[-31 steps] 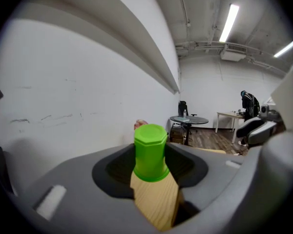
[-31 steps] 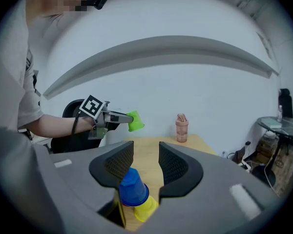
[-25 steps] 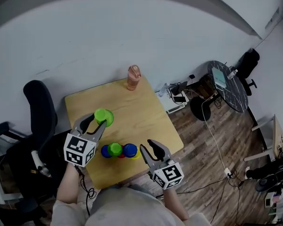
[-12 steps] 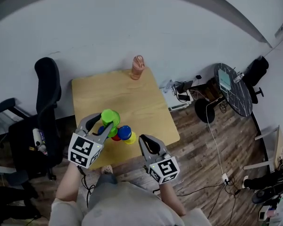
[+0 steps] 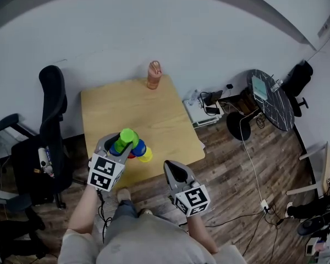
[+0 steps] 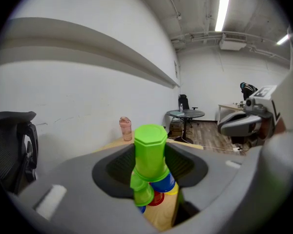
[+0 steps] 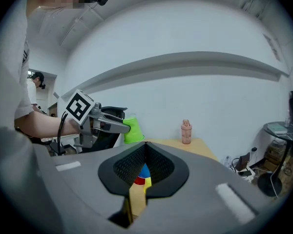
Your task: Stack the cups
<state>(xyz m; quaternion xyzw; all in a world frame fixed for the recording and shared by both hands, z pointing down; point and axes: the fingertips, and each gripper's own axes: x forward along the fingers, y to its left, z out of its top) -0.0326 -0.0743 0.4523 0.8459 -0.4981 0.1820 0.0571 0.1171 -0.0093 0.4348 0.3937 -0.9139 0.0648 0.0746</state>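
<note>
My left gripper (image 5: 120, 144) is shut on an upside-down green cup (image 5: 125, 138), held just over a cluster of cups near the table's front edge. That cluster includes a blue cup (image 5: 139, 146), a yellow cup (image 5: 147, 157) and a red cup (image 5: 133, 155). In the left gripper view the green cup (image 6: 150, 152) sits between the jaws, with a second green cup (image 6: 142, 194), the blue cup (image 6: 164, 181) and the red cup (image 6: 155, 199) below it. My right gripper (image 5: 172, 169) hangs off the table's front edge; its jaws have just been closing and stand shut (image 7: 145, 144) with nothing between them.
A pink bottle (image 5: 153, 75) stands at the far edge of the wooden table (image 5: 132, 106). A black office chair (image 5: 52, 100) is at the left. A round black table (image 5: 269, 100), cables and boxes lie on the wooden floor to the right.
My left gripper has carried the green cup rightward and nearer, over the cup cluster. The right gripper's jaws have closed and it has drawn back from the table's edge.
</note>
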